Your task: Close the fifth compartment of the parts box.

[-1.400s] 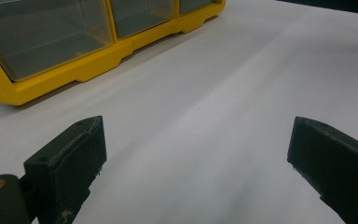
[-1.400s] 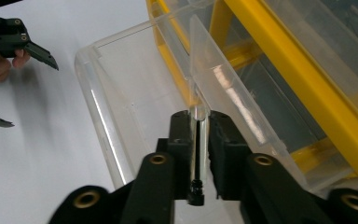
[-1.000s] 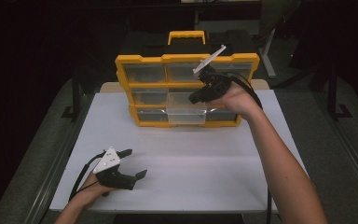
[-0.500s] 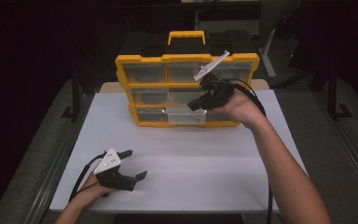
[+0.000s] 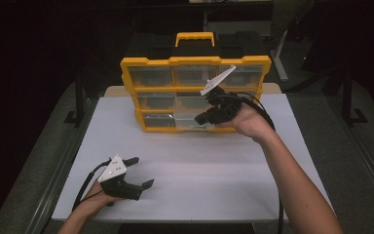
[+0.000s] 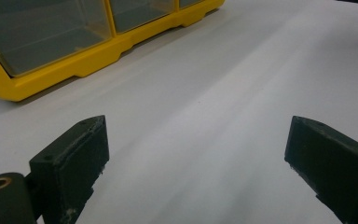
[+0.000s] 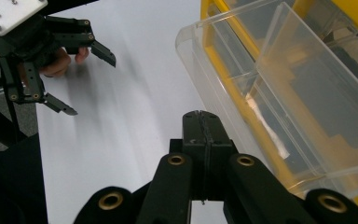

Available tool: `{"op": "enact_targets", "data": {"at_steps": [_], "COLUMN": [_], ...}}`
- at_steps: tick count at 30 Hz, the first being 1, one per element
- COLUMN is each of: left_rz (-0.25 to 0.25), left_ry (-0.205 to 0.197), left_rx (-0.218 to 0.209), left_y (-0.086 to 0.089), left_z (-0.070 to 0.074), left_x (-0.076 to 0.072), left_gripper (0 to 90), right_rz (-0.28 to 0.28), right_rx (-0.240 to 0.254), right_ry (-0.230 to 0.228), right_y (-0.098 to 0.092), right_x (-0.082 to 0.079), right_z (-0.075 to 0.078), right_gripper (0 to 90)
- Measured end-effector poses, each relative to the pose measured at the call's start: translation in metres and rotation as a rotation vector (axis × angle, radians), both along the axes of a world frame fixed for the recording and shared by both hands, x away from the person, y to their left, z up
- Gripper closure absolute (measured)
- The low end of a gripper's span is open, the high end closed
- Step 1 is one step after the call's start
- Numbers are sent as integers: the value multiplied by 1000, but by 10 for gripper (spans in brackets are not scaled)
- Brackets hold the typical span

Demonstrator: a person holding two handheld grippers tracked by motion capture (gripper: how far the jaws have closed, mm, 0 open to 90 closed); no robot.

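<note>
Clear drawer (image 7: pixel 279 93): drawn part-way out of the yellow organizer (image 5: pixel 195 61), low on its front face, toward the far middle of the white surface (image 5: pixel 199 165). Thin see-through plastic with a divider inside, so probably light, stiff and smooth, apt to slip between hard pads and to crack or flex if pinched hard on one wall. Best taken by the front lip or front wall, squarely and near its middle, and slid straight along its runners rather than levered sideways. Seemingly nearly empty, apart from a pale scrap or glint along the floor, too unclear to name. Right tool (image 7: pixel 200 116) just beside the drawer's near front corner, jaws pressed together with nothing between them, not gripping the plastic. Left tool (image 5: pixel 143 171) well apart at the near left of the surface, jaws spread wide over bare white, holding nothing. From the right gripper view: the drawer's rim, divider and contents close up, plus the shut jaws and the left tool farther off. From the high view: the whole organizer standing upright with its carry handle (image 5: pixel 195 38) on top, three rows of compartments, and both forearms coming in from the near edge. From the left gripper view: only the organizer's lower yellow edge and two clear fronts, seen low across the surface.
</note>
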State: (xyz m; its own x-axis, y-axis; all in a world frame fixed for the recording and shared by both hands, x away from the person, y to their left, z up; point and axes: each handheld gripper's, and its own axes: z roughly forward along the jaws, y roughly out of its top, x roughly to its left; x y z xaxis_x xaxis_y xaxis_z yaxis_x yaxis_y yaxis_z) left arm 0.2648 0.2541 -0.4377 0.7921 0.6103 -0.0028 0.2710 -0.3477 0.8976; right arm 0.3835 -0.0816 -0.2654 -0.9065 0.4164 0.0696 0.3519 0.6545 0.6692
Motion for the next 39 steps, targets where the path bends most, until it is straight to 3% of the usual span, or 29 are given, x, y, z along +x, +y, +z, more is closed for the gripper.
{"op": "enact_targets", "data": {"at_steps": [6,11,12,14,39], "left_rz": [-2,-6,-6,-8,-7], "left_ry": [-2,-3,-3,-6,-5], "left_rx": [-3,-1,-3,1,3], "left_y": [0,0,0,1,1], "left_z": [0,0,0,0,1], "left_x": [0,0,-1,-1,-1], "left_gripper": [64,65,65,65,70], "right_rz": [14,-7,7,-9,-61], "right_rx": [-8,-9,-14,-2,25], "right_ry": [-23,-9,-28,-9,-11], "right_y": [2,3,3,3,1], "right_x": [3,4,6,6,30], "right_z": [-4,-3,-3,-2,-1], "right_gripper": [889,890,890,890,889]}}
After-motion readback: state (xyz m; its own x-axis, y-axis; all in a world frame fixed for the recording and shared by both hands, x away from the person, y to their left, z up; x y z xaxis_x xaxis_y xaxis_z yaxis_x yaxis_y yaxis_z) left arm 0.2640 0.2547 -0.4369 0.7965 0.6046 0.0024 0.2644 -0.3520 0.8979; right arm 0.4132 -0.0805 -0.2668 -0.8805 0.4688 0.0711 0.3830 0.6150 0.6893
